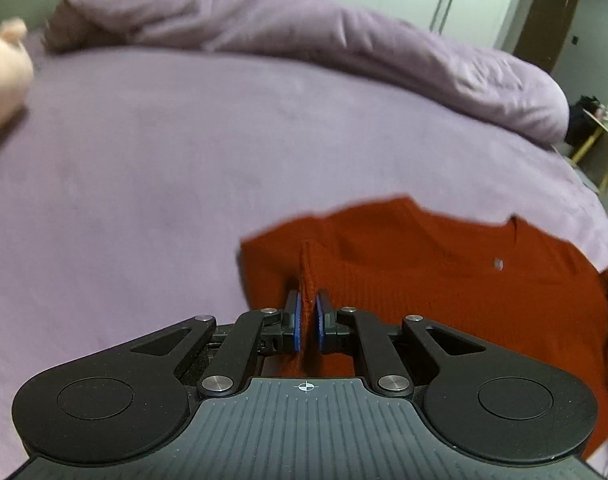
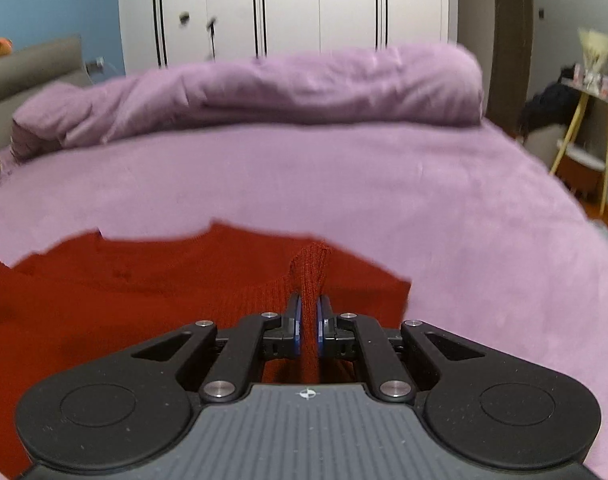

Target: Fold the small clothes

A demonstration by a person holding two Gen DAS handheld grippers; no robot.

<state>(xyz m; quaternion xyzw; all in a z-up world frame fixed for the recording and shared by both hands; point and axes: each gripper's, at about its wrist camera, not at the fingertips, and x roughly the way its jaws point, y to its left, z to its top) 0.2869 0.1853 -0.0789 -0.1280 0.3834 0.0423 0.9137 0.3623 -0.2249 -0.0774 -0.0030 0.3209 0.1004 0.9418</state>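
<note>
Over the purple bed (image 1: 184, 160), you've both hand-held grippers, left (image 1: 308, 312) and right (image 2: 309, 316), clamped on the soft, floppy red knit sweater (image 1: 424, 272); hold those edge pinches firmly.

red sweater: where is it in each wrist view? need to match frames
Left wrist: red sweater lower right, a ridge pinched in the left gripper.
Right wrist: sweater lower left, a ridge pinched in the right gripper.
Shared landmark: rolled purple duvet across the bed's far side.
</note>
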